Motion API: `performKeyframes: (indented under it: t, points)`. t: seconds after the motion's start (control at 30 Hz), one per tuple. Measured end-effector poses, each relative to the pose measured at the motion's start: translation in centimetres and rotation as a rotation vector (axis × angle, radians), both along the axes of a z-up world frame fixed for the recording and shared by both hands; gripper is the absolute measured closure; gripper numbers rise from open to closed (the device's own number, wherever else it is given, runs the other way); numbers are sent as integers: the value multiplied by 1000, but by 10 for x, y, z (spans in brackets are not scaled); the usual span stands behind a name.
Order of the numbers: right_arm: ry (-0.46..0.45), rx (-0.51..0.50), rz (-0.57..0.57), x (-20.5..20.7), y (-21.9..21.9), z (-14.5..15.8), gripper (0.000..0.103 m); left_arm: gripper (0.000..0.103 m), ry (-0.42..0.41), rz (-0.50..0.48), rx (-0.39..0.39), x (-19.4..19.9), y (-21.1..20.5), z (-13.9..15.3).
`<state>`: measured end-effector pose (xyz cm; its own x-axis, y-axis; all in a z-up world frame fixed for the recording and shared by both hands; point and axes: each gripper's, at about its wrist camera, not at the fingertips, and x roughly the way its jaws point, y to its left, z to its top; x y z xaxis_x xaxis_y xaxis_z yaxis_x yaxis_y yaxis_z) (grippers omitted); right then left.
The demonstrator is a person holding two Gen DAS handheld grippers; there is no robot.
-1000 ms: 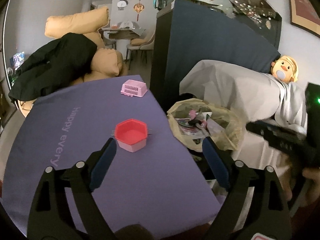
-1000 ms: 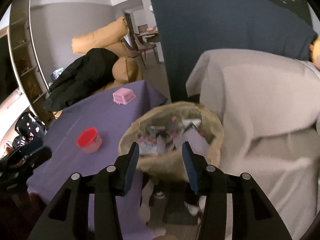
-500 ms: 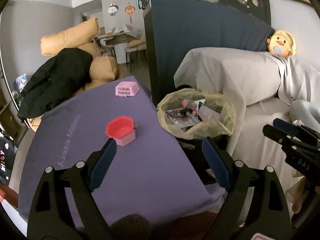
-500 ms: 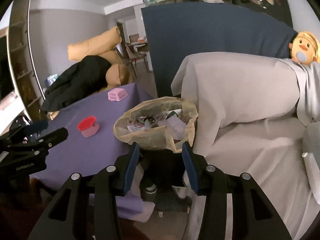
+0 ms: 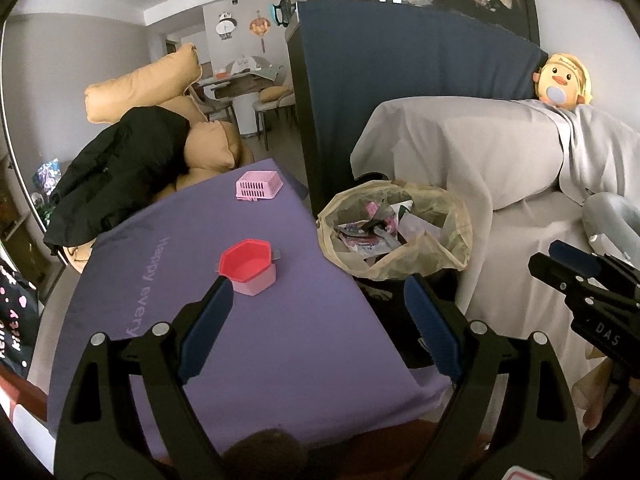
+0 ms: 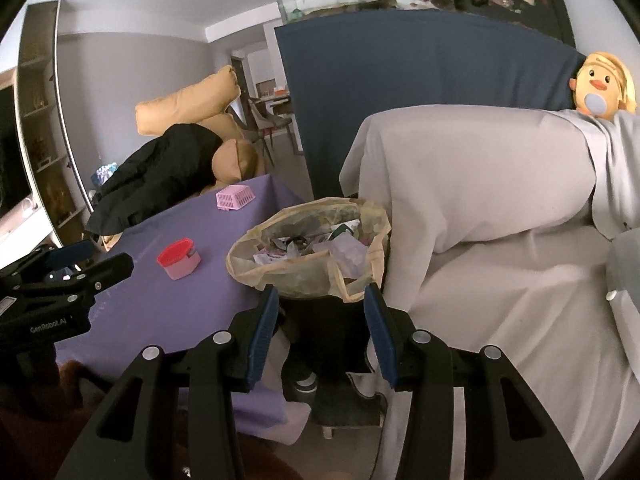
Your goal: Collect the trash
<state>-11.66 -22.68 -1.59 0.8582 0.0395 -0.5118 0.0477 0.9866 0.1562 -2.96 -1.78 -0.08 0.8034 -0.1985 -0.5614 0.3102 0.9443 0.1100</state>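
A black trash bin lined with a yellowish bag (image 5: pixel 394 236) stands between the purple table (image 5: pixel 248 344) and the sofa; it also shows in the right wrist view (image 6: pixel 312 252). It is full of paper scraps and wrappers (image 5: pixel 372 228). My left gripper (image 5: pixel 320 316) is open and empty, held back above the table's near right edge. My right gripper (image 6: pixel 318 320) is open and empty, held back in front of the bin. The right gripper also shows in the left wrist view (image 5: pixel 576 276), and the left gripper in the right wrist view (image 6: pixel 80 264).
A small pink cup with a red rim (image 5: pixel 250 268) and a pink basket (image 5: pixel 259 185) sit on the table. A sofa under a grey sheet (image 6: pixel 500 216) is to the right, with a duck plush (image 5: pixel 562 80). A tan beanbag with a black coat (image 5: pixel 120 168) lies beyond.
Both grippers have pulled back and up from the bin, so the bin and table look smaller and farther. Both stay open and empty.
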Motion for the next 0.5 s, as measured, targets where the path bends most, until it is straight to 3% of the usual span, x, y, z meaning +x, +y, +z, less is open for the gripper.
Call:
performKeyframes:
  t: [0.5]
  points:
    - [1,-19,5,-1,3,0,60,20,2,1,1,0,-1,0]
